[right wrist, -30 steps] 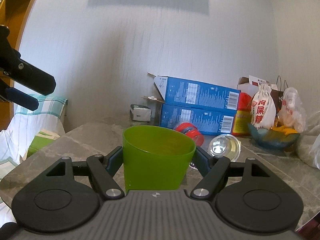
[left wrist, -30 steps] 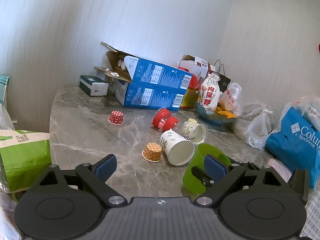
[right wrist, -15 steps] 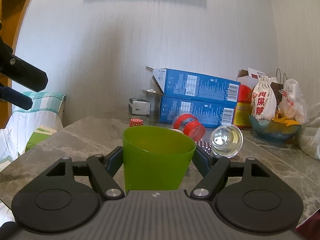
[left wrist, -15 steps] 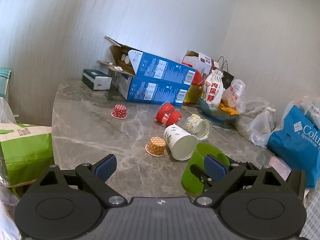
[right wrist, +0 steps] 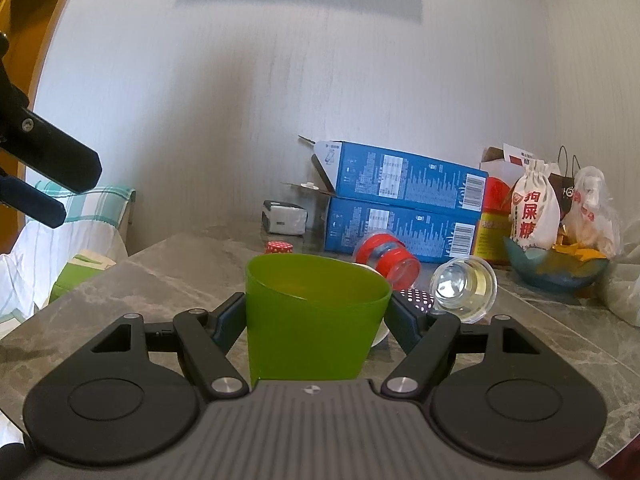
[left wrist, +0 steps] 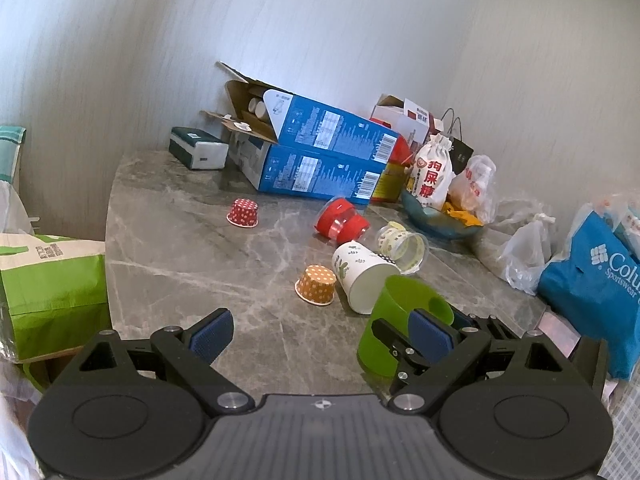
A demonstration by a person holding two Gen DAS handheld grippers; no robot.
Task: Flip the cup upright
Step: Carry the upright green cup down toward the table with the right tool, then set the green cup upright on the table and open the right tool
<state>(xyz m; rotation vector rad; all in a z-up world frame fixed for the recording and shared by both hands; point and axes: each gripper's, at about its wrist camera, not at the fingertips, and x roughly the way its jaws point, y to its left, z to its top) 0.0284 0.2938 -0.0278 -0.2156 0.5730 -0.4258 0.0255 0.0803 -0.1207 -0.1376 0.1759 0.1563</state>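
A green plastic cup (right wrist: 312,320) stands upright, mouth up, between the fingers of my right gripper (right wrist: 316,316), which is shut on it low over the marble table (left wrist: 180,240). The cup also shows in the left wrist view (left wrist: 384,332), partly behind my left gripper's right finger. My left gripper (left wrist: 320,336) is open and empty above the table's near edge; it shows at the far left of the right wrist view (right wrist: 44,176).
On their sides lie a white paper cup (left wrist: 364,280), a clear cup (left wrist: 404,244) and a red cup (left wrist: 340,220). Orange (left wrist: 316,284) and red (left wrist: 243,212) dotted cups stand upside down. Blue boxes (left wrist: 320,160), a bowl (left wrist: 436,220) and bags (left wrist: 592,280) line the back and right.
The right gripper with the green cup has sunk slightly toward the table. The left gripper has risen and pulled back a little, staying open.
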